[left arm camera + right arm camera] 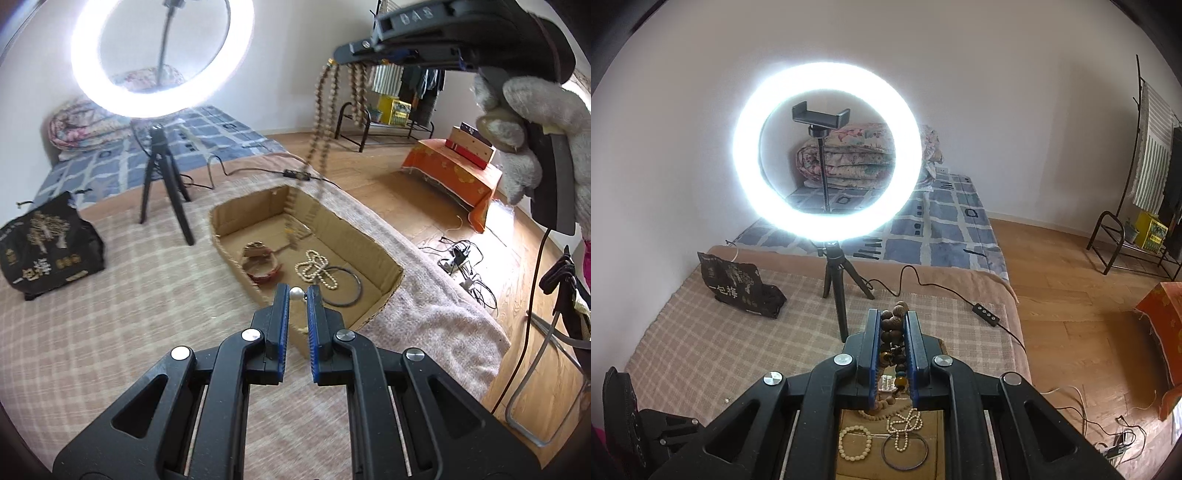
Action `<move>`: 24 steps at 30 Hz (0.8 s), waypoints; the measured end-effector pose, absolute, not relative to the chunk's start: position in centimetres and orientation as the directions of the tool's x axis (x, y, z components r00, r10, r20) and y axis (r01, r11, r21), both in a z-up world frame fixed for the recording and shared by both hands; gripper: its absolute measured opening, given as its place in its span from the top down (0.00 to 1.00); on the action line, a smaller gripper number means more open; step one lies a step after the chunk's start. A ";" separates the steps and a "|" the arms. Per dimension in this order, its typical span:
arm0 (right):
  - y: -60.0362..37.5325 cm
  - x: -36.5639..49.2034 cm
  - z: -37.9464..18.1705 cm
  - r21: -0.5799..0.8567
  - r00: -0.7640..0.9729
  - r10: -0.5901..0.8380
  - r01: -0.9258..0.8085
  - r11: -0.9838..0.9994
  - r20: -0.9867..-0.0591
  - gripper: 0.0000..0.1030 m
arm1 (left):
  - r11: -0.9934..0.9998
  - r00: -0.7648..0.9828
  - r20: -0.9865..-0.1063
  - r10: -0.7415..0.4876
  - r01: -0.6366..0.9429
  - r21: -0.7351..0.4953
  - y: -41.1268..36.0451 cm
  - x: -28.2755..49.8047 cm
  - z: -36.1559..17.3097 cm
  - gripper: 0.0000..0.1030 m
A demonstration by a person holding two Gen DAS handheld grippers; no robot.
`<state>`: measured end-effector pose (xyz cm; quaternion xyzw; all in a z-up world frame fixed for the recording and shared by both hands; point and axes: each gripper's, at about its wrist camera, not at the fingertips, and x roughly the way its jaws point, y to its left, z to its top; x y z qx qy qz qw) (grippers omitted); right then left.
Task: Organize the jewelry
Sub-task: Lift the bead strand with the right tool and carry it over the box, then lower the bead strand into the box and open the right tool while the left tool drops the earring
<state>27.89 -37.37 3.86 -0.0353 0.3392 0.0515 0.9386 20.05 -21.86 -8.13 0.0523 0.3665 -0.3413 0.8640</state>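
Right wrist view shows my right gripper [893, 325] clamped on the wooden bead strand [891, 334]; my left gripper [297, 295] pinches a pearl piece [295, 294], so I'd lower both slowly into the cardboard box [384, 291] at 12 o'clock.

The left gripper [297, 293] points forward and down. Its two black fingers have blue pads [282, 306], and they sit close together, pinching a small white pearl bead [294, 293] at the very tips.

The right gripper [893, 325] also tips forward and down. Its blue pads squeeze a bunch of brown wooden beads [892, 334], and the strands fill the narrow gap between the fingers.

In the left wrist view the right gripper is high up, turned sideways. A hand [532, 125] in a fuzzy grey glove wraps around its handle, with the fingers curled tight.
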 end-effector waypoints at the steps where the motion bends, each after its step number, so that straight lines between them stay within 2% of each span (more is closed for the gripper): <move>1: -37.6 28.3 3.6 -0.028 0.763 0.071 -0.116 0.993 -0.643 0.90 | 0.759 0.491 -0.673 -0.553 0.631 -0.163 -22.4 20.3 -8.5 0.93; 24: -40.5 34.0 -4.4 0.013 0.685 0.065 -0.081 0.997 -0.725 0.90 | 0.735 0.440 -0.715 -0.544 0.661 -0.152 -28.1 23.0 -12.9 0.92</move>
